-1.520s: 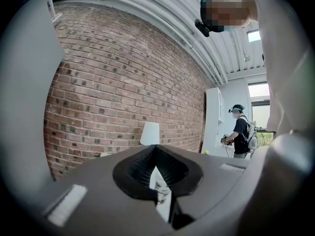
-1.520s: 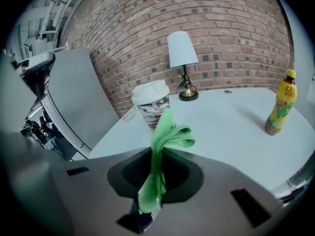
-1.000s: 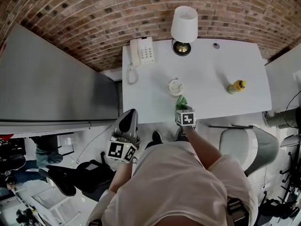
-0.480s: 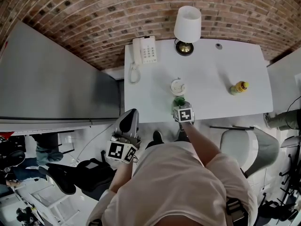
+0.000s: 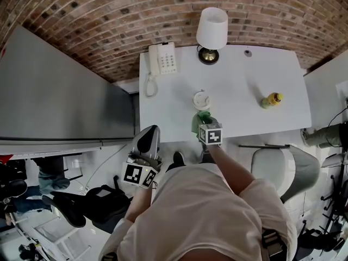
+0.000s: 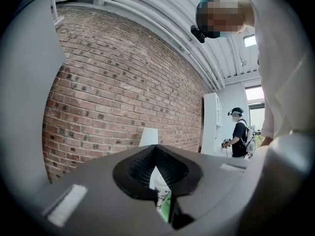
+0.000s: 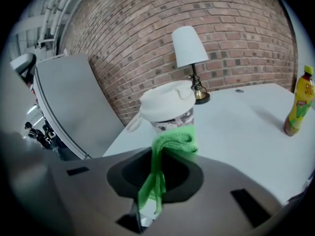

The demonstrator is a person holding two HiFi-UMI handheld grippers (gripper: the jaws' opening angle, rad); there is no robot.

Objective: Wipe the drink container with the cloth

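The drink container is a paper cup with a white lid (image 5: 201, 99) standing near the middle of the white table (image 5: 239, 91). In the right gripper view the cup (image 7: 168, 108) rises just beyond the jaws. My right gripper (image 5: 204, 125) is shut on a green cloth (image 7: 171, 144), whose bunched end rests against the cup's near side. The cloth (image 5: 199, 121) shows between the marker cube and the cup. My left gripper (image 5: 148, 139) hangs off the table's front left, jaws together and empty. Through its notch I glimpse the cup (image 6: 158, 183).
A white telephone (image 5: 163, 58) lies at the table's back left, and a lamp (image 5: 211, 29) stands at the back. A yellow bottle (image 5: 270, 100) stands to the right, also the bottle (image 7: 300, 104). A grey cabinet (image 5: 60, 91) flanks the left; a chair (image 5: 283, 165) sits at front right.
My right gripper has shifted the green cloth slightly left and lower along the cup's near side. The left gripper has stayed where it was.
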